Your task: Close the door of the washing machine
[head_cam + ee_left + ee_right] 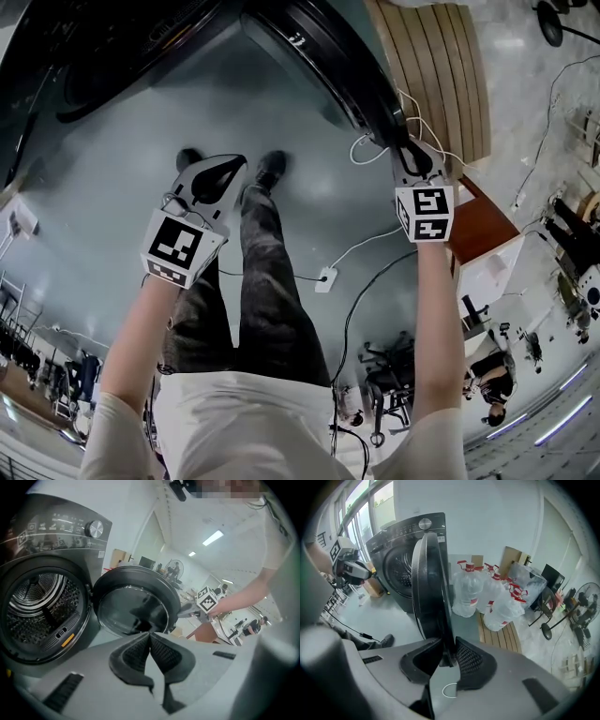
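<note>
Washing machine (56, 550): dark front-loader standing on the floor (187, 112), its drum (40, 602) open to view.
Door (431, 588): swung wide open, hinged at the side of the drum mouth, seen edge-on in the right gripper view; its free rim points toward the person.
Right gripper (449, 656): clenched on the door's outer rim, one pad on each face of the edge; the head view shows it at the rim's near end.
Left gripper (150, 637): clenched with its tips meeting and nothing between them, in the air over the floor, well apart from the door and facing the drum.
Water bottles (487, 597): large clear jugs grouped on a wooden pallet (501, 639) beside the machine.
Cable (356, 246): white, trailing across the floor near the person's shoes (272, 167).
</note>
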Motion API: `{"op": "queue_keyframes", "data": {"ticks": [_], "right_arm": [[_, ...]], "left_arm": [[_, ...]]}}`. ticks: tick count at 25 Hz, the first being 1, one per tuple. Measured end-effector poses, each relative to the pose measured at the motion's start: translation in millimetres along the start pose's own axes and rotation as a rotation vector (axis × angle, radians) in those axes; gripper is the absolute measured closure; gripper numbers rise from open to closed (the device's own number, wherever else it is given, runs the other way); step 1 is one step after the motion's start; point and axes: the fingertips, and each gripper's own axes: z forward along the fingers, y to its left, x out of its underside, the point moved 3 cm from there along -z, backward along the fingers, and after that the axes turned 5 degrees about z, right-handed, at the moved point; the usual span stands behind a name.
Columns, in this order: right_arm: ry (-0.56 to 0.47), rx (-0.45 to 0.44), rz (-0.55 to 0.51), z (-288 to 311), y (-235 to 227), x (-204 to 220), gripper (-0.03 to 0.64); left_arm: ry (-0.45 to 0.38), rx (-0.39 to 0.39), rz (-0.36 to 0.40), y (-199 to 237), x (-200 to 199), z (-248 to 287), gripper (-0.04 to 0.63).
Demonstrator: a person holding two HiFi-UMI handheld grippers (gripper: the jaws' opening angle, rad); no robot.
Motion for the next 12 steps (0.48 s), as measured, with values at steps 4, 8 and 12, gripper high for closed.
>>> {"op": "queue_keyframes", "data": {"ticks": [4, 8, 12], "right_arm": [[0.004, -0.004, -0.009, 2.2, 27.9, 5.1, 0.518], [0.015, -0.027, -0.023, 4.4, 64.0, 12.5, 0.522], [0.044, -0.055, -0.058, 8.0, 100.9, 13.9, 0.522]], "left_arm": [[-0.002, 0.004, -0.004, 3.5, 11.5, -8.6, 0.586], [0.005, 0.007, -0.006, 11.5, 29.5, -23.5, 0.586], [0.009, 0.001, -0.011, 24.1, 45.7, -40.5, 0.586]]}}
